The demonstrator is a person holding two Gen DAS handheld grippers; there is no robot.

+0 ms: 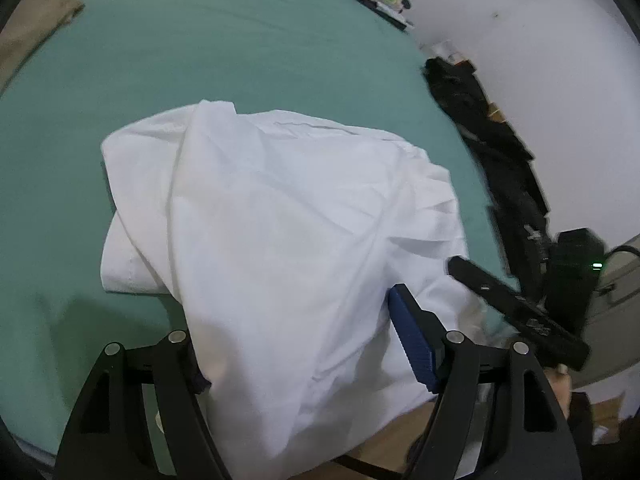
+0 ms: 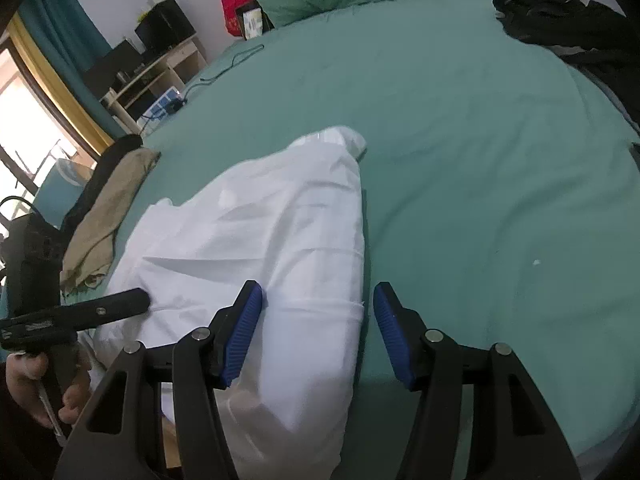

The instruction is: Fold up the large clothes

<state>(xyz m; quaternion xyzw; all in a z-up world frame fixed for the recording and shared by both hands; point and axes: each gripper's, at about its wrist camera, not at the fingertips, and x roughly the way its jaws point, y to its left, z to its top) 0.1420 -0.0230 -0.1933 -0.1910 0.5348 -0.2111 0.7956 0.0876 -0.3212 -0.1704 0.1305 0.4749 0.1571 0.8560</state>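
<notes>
Since the green-sheeted bed (image 2: 460, 128) is slick, the bunched white cotton garment (image 1: 280, 220) at its near edge could slide off. Left gripper (image 1: 300, 344) and right gripper (image 2: 316, 332) straddle cloth, jaws released; closing might pinch several layers.

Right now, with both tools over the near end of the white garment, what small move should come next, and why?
Probably close the right tool on the white garment. Its blue pads stand apart with the garment's near right edge lying between them, nothing gripped. The left tool also sits wide open with cloth draped across it. The garment lies bunched on the green bedsheet, so a firm hold seems needed first.
</notes>
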